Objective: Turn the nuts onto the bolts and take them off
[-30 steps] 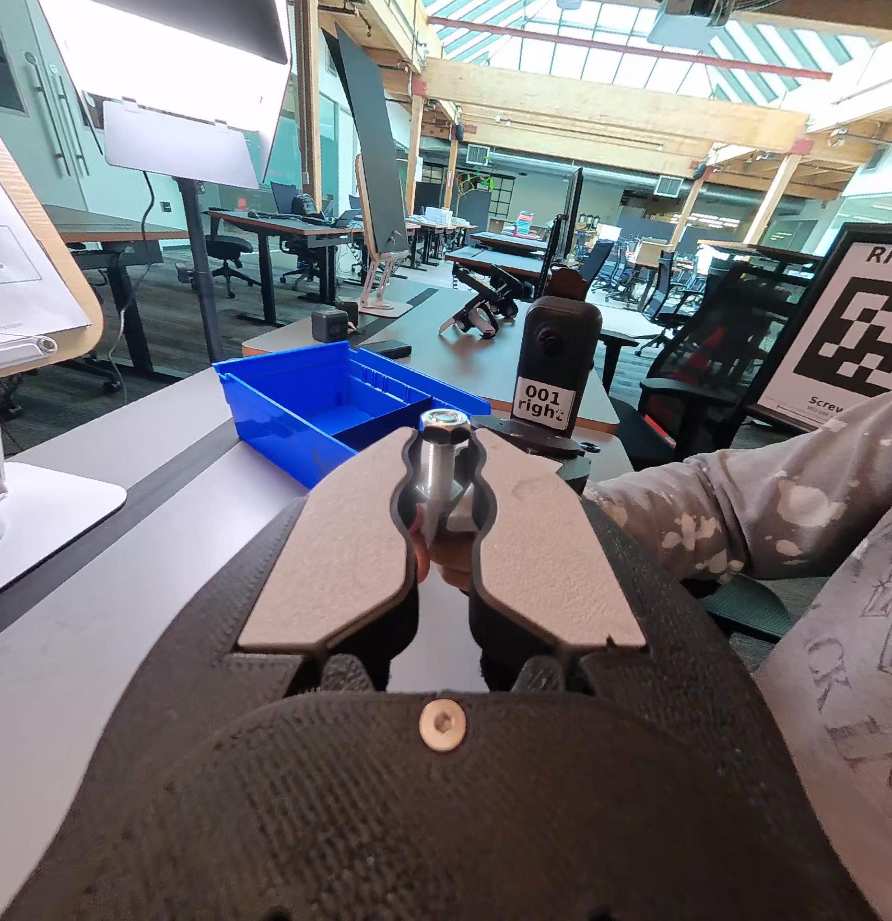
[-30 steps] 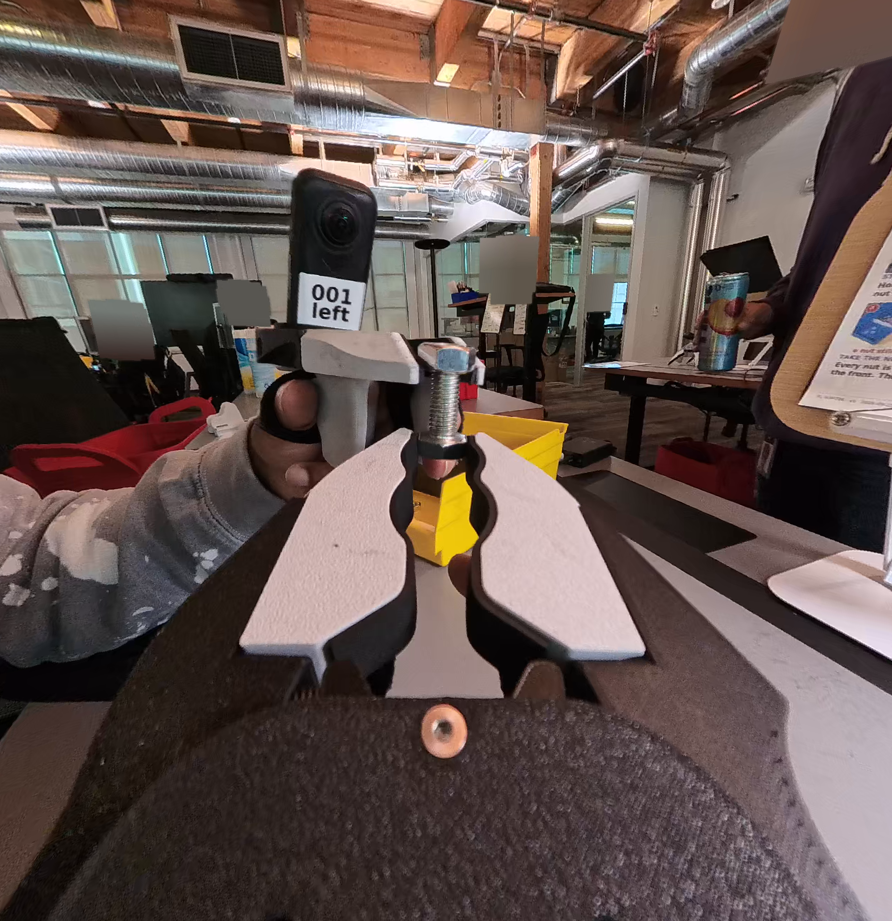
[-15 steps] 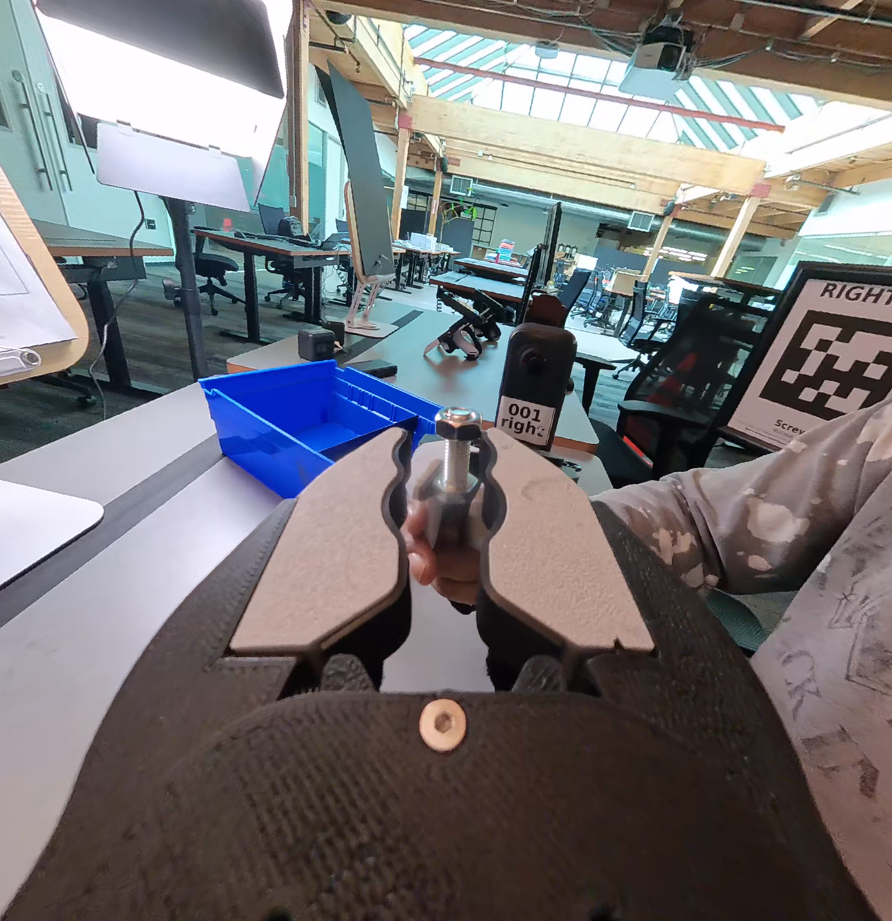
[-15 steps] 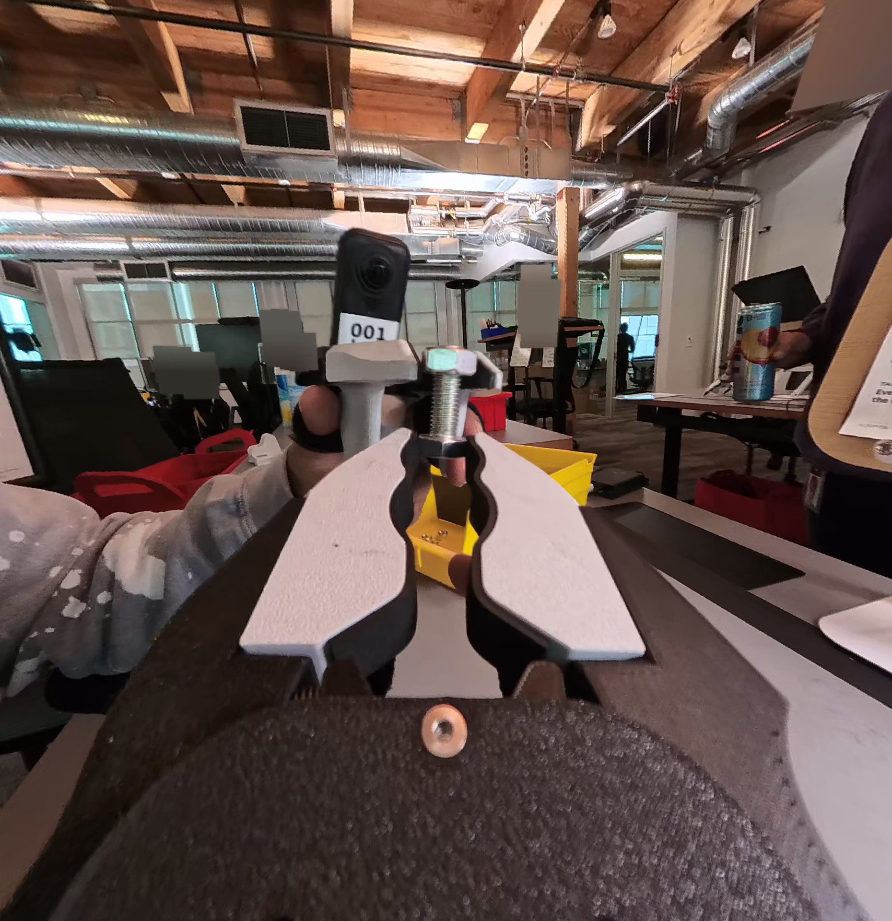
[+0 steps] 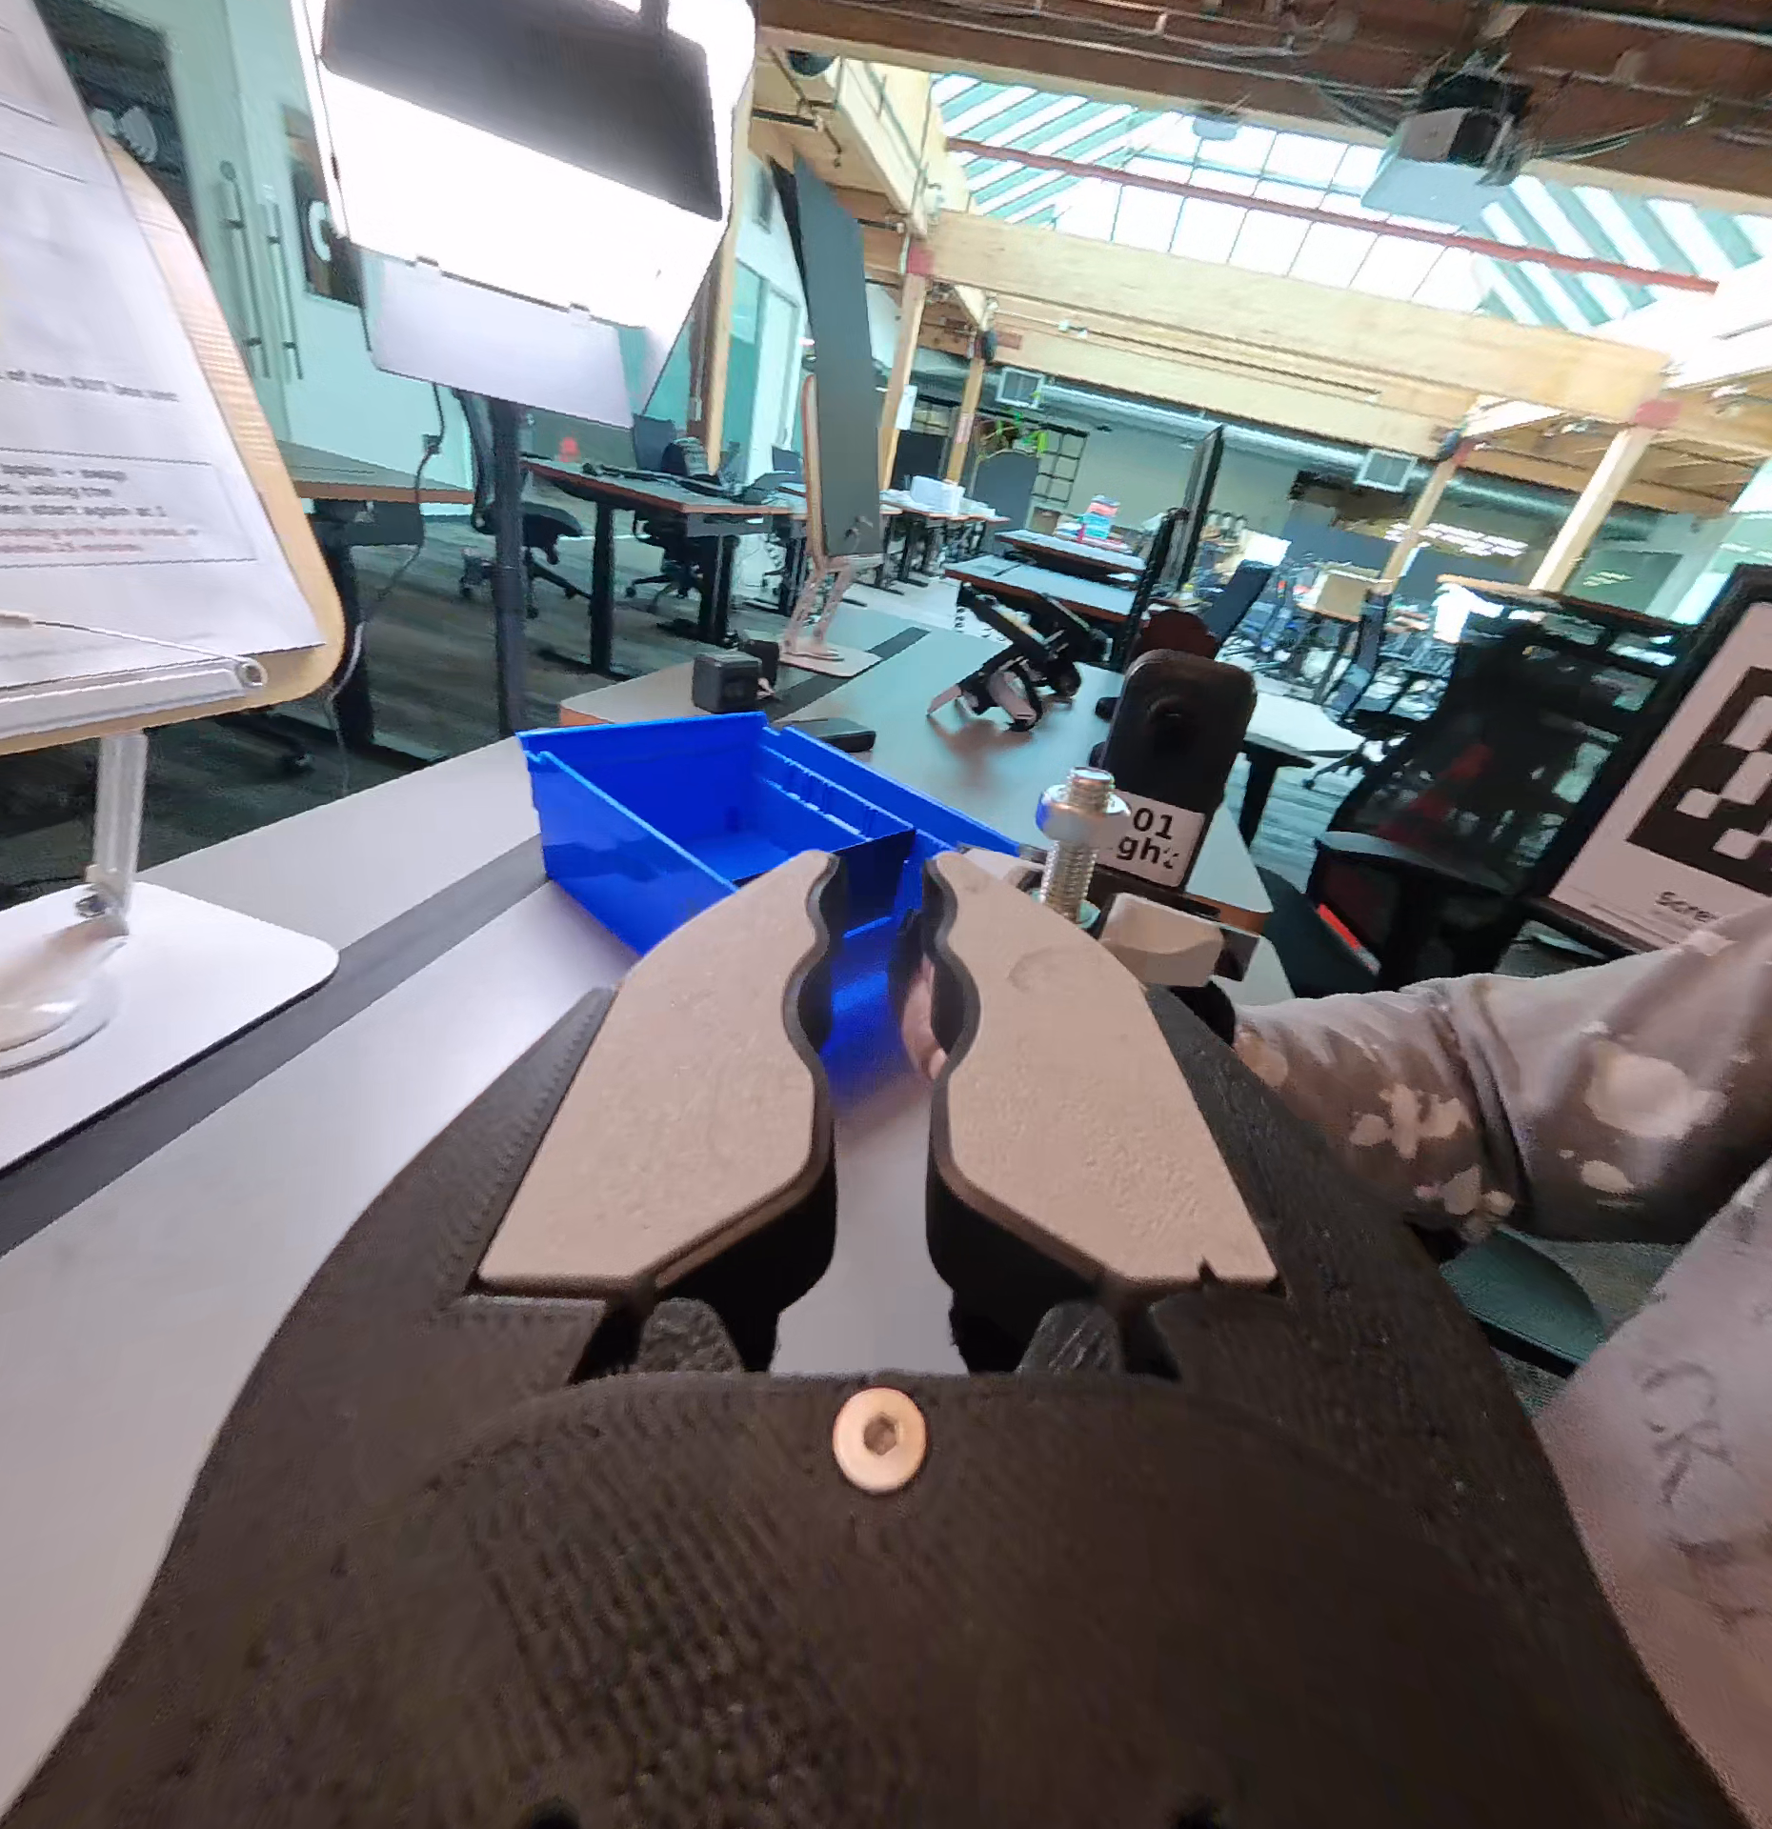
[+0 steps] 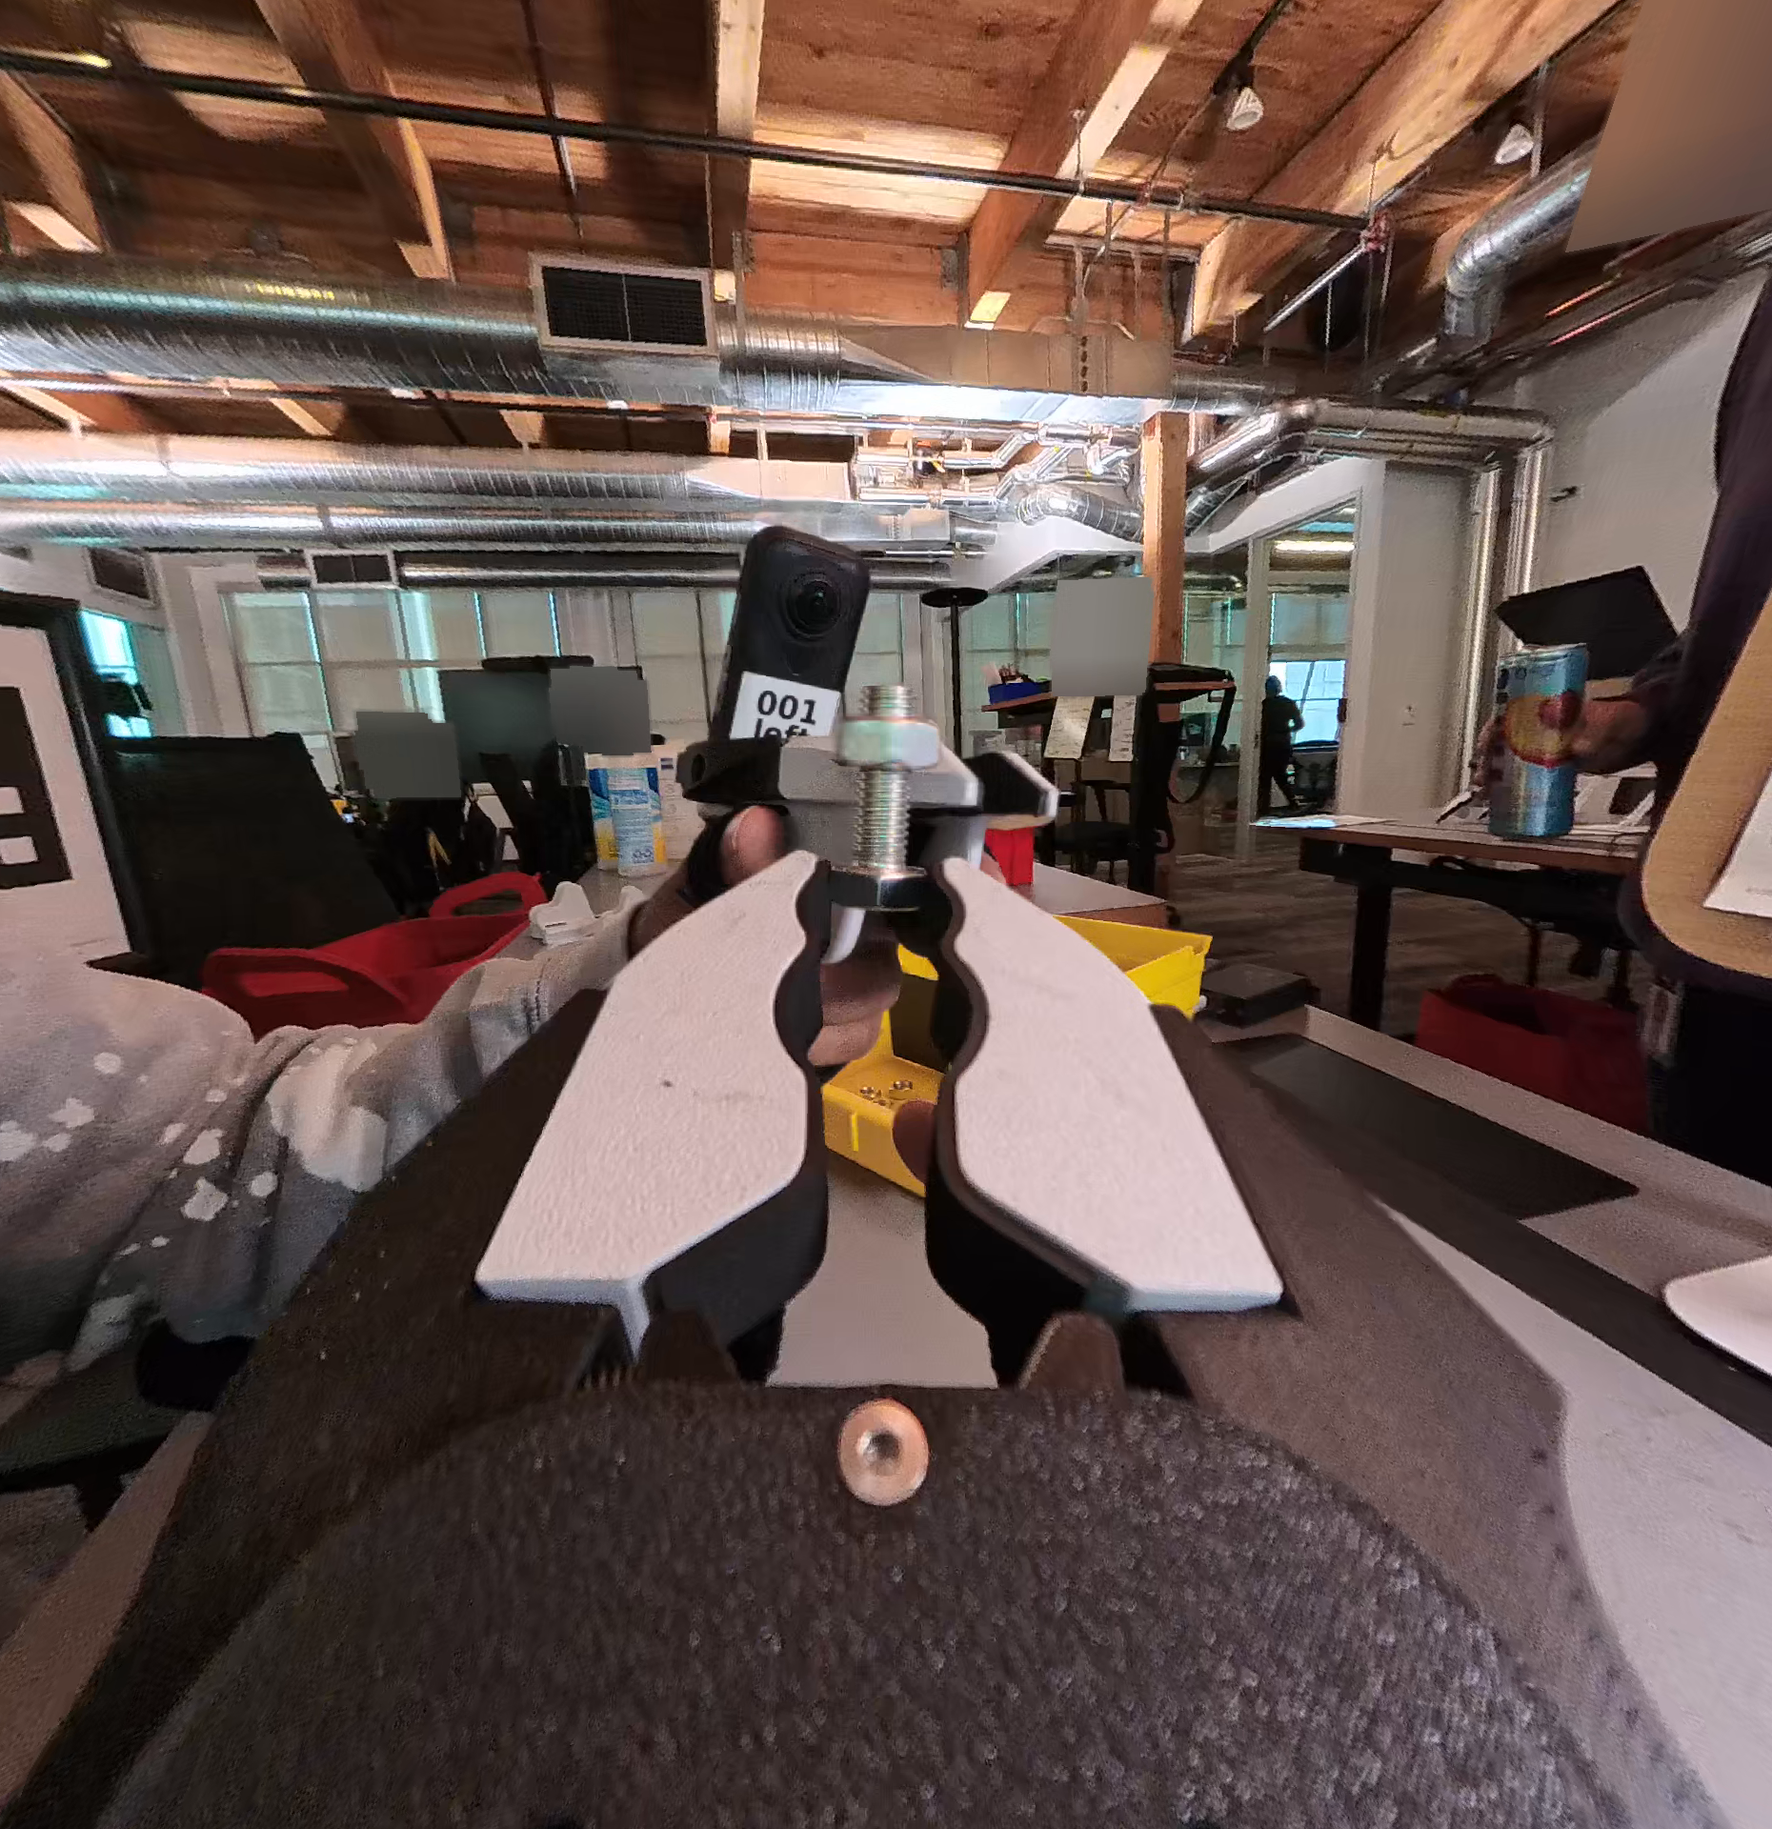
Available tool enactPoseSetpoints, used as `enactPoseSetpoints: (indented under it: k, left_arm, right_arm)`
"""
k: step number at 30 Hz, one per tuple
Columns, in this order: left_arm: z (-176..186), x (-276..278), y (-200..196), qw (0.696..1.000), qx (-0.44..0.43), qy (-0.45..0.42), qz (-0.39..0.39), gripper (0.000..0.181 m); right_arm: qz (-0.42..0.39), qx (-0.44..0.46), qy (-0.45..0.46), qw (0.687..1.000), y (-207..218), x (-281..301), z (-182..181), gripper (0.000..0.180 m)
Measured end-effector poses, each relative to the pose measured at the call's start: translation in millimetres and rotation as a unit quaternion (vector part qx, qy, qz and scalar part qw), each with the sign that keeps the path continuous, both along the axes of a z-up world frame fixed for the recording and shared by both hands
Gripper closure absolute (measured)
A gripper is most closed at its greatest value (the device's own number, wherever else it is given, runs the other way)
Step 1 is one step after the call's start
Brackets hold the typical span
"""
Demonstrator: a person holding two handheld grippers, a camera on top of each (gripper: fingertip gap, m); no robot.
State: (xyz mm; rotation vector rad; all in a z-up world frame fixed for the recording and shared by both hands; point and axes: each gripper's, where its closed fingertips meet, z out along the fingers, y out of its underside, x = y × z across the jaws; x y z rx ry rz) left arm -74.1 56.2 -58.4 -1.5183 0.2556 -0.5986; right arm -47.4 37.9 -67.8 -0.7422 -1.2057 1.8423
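Between the right tool's (image 6: pixel 882 896) tips sits a bolt (image 6: pixel 882 821); left tool (image 5: pixel 877 881) empty.

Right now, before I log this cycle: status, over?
Left gripper empty, jaws slightly apart, beside the bolt. Right gripper shut on bolt's lower end, nut near thread tip. Nothing in the way.

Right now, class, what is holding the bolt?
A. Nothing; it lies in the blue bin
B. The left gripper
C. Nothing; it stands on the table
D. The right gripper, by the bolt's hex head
D: in the right wrist view, the right gripper pinches the hex head of the bolt, while the left gripper has nothing between its fingers.
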Motion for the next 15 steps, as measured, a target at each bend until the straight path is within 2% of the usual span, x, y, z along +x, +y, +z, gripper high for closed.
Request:
enactPoseSetpoints:
  k: [5,8,9,10,11,15]
  left_arm:
    - [4.6,23.1,-6.6,0.999,0.007,0.001,-0.051,0.153]
    - [1.0,21.6,-2.4,0.999,0.001,-0.001,-0.044,0.154]
    - [-0.6,10.1,1.6,1.000,-0.009,-0.007,-0.012,0.171]
    - [-2.6,-2.3,4.4,1.000,-0.008,0.000,0.020,0.170]
    - [-2.1,-6.0,2.5,1.000,0.000,0.003,0.021,0.169]
    - [3.0,6.5,-3.3,0.999,0.007,-0.019,-0.028,0.157]
  right_arm:
    - [-0.019,-0.004,-0.018,1.000,4.8,-7.4,-7.8,0.162]
    - [-0.017,-0.012,-0.015,1.000,4.4,-7.0,-7.3,0.162]
    - [-0.002,-0.015,-0.005,1.000,3.1,-3.4,-4.4,0.162]
    - [0.004,-0.015,-0.003,1.000,2.5,-1.4,-2.5,0.162]
    - [-0.002,-0.010,-0.002,1.000,3.0,-1.3,-1.2,0.162]
    - [-0.016,-0.017,-0.011,1.000,9.5,-4.0,-3.3,0.162]
